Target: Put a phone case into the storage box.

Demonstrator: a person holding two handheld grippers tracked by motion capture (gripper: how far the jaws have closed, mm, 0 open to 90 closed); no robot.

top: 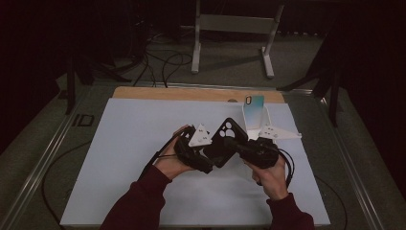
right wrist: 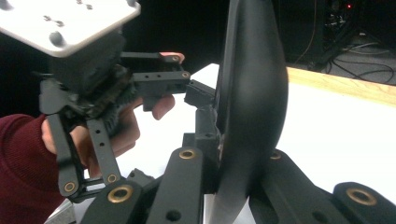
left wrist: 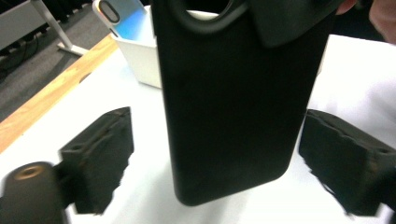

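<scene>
A black phone case [top: 229,134] with a paw-shaped camera cutout hangs above the white mat [top: 134,158] between my two grippers. My right gripper [top: 235,143] is shut on it. In the right gripper view the case [right wrist: 252,93] stands edge-on, clamped between the jaws of the right gripper [right wrist: 229,186]. My left gripper [top: 209,155] is open. In the left gripper view the case [left wrist: 229,102] sits between the left gripper's [left wrist: 217,163] wide-apart pads [left wrist: 100,154], with a gap on each side.
A white holder [top: 262,125] at the back right of the mat carries a phone [top: 253,106] with a blue-green back. A wooden strip [top: 191,93] runs along the table's far edge. A metal frame [top: 234,28] and cables lie on the floor beyond.
</scene>
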